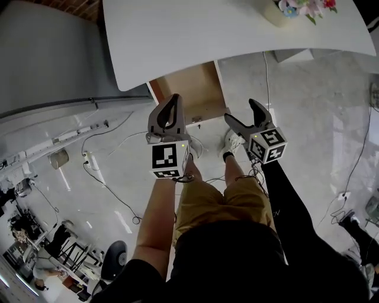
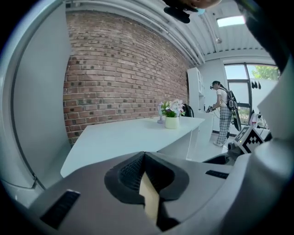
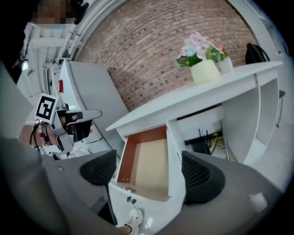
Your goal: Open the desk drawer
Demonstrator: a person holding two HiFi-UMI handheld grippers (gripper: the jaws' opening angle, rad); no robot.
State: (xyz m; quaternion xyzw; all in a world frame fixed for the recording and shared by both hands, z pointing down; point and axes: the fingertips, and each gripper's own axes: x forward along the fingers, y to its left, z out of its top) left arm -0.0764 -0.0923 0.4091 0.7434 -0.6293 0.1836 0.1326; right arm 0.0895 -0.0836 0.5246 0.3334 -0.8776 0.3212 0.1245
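Note:
The white desk has its drawer pulled out, and the bare wooden inside faces up. In the head view both grippers hang in the air in front of the drawer's front edge, touching nothing. My left gripper is shut with nothing between its pads; the left gripper view shows the pads meeting, with the desk top beyond. My right gripper stands open and empty. In the right gripper view the drawer lies some way off, seen between the right gripper's wide-apart pads.
A pot of flowers stands on the desk's far right. The wearer's legs and a white shoe are just below the drawer front. Cables trail over the floor at the left. A person stands far off by the windows.

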